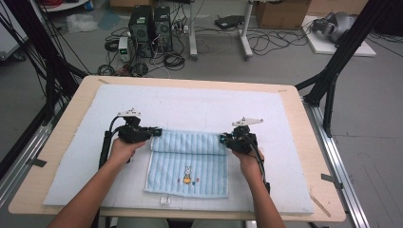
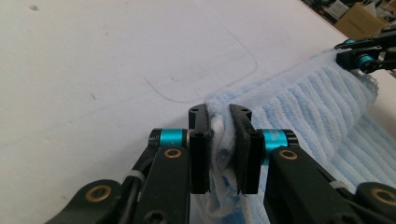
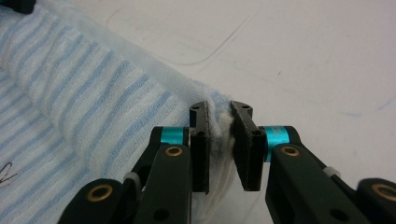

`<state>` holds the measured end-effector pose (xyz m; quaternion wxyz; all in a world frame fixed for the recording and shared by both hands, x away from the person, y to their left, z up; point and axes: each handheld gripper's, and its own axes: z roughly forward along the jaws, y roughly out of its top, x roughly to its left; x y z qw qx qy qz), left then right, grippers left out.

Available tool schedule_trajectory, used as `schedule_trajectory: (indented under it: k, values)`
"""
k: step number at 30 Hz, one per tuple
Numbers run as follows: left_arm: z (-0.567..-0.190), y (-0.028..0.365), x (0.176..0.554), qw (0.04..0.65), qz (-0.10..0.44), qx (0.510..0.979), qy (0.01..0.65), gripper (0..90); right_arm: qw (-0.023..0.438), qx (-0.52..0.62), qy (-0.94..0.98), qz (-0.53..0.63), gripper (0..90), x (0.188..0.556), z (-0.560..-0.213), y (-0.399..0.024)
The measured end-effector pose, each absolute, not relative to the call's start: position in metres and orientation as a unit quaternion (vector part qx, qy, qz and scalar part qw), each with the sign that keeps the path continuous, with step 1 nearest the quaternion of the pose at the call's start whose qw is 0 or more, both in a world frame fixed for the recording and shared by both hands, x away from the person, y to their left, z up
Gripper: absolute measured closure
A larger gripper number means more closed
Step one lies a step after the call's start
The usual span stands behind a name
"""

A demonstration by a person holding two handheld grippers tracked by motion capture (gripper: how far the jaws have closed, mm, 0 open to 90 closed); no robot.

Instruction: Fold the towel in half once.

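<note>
Where cables (image 1: 157,59) sprawl, white mat (image 1: 199,107), table (image 1: 304,142)

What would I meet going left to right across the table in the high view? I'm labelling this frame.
Bare table edge → left gripper → blue striped towel → right gripper → white mat.

surface (image 1: 304,142) carries a white foam mat (image 1: 199,104); far half of the mat bare, open for passage beyond the towel (image 1: 190,166). towel's rolled far edge forms a low ridge between the left tool (image 1: 156,133) and right tool (image 1: 222,139). open mat strips left and right of the towel, crossed by forearms from the near edge. small clear clip (image 1: 165,200) lies just off the towel's near hem.
</note>
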<state>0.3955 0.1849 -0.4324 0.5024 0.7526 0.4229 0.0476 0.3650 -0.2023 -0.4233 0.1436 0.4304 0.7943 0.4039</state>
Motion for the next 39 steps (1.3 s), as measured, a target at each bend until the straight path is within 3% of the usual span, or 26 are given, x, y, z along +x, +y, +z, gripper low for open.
schedule_trajectory:
  k: [10, 24, 26, 29, 31, 39]
  values:
    - [-0.441, 0.181, 0.421, 0.512, 0.075, 0.735, 0.438, 78.4, 0.167, 0.435, 0.796, 0.388, 78.1, 0.409, -0.423, -0.197]
    - [-0.447, 0.177, 0.434, 0.502, 0.084, 0.741, 0.437, 78.3, 0.173, 0.454, 0.786, 0.382, 77.9, 0.423, -0.433, -0.195]
    - [-0.448, 0.177, 0.434, 0.498, 0.088, 0.739, 0.445, 75.2, 0.169, 0.458, 0.785, 0.382, 74.2, 0.424, -0.434, -0.196]
    - [-0.445, 0.184, 0.435, 0.493, 0.100, 0.723, 0.473, 53.1, 0.168, 0.476, 0.770, 0.391, 54.8, 0.424, -0.433, -0.201]
    - [-0.440, 0.192, 0.433, 0.501, 0.105, 0.718, 0.471, 52.0, 0.162, 0.494, 0.749, 0.412, 49.2, 0.422, -0.428, -0.207]
    - [-0.436, 0.204, 0.427, 0.512, 0.097, 0.715, 0.466, 51.6, 0.159, 0.491, 0.736, 0.438, 47.8, 0.408, -0.414, -0.217]
